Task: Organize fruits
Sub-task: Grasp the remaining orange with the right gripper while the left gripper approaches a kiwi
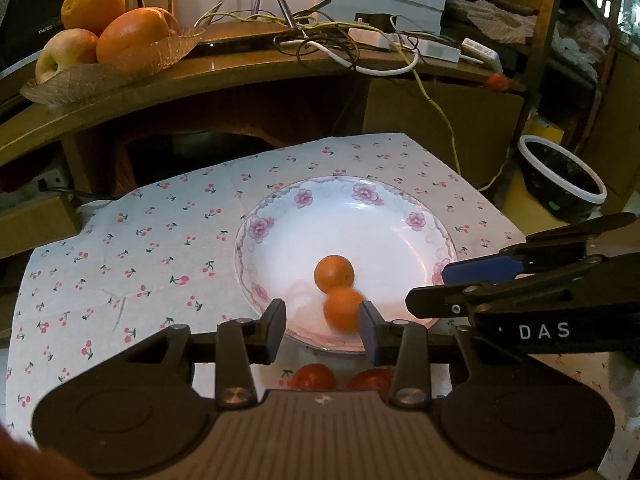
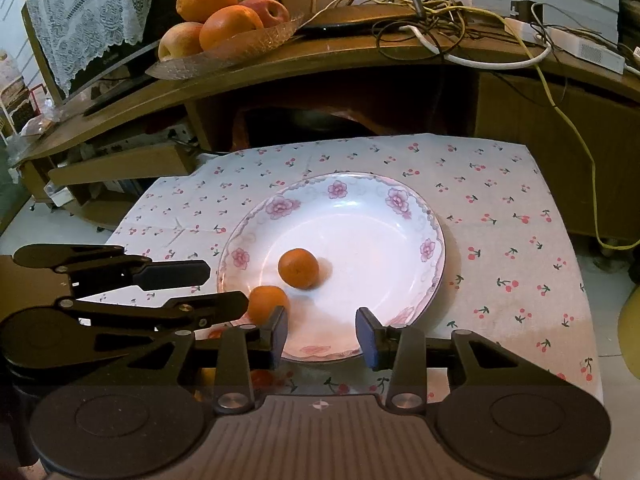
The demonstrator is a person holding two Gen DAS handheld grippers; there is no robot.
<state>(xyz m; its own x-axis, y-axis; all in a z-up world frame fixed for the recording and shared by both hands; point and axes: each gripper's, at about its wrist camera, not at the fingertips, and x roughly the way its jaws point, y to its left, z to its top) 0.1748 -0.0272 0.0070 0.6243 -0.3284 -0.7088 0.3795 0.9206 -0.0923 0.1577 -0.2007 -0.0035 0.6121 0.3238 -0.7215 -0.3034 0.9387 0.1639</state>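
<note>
While poised over the near rim of the floral plate (image 1: pixel 416 222), left gripper (image 1: pixel 323 326) spread wide, holding nothing — fingers (image 1: pixel 276 322) well apart, a blurred small orange (image 1: pixel 343 309) in the gap between them but clear of the left pad (contact with the right pad impossible to judge). Lying inside the plate, that orange, touching or just short of a second small orange (image 1: pixel 334 273) farther in toward the centre. Two red fruits (image 1: pixel 313 377) on the cherry-print cloth (image 1: pixel 140 248), just in front of the plate, half hidden behind the gripper body.

Right gripper (image 2: pixel 322 334) likewise wide open and empty, hanging above the plate's near edge (image 2: pixel 400 240); seen from its camera, near orange (image 2: pixel 266 303) beside the left pad, not between the fingers, and the other orange (image 2: pixel 298 268) alone nearer the middle. From the left wrist view, right gripper (image 1: pixel 436 286) reaching in from the side, tips over the plate's right rim.

Behind, on the wooden shelf (image 2: pixel 320 64) — a glass dish (image 2: pixel 224 50) heaped with large oranges and apples, beside tangled cables (image 2: pixel 440 12).
</note>
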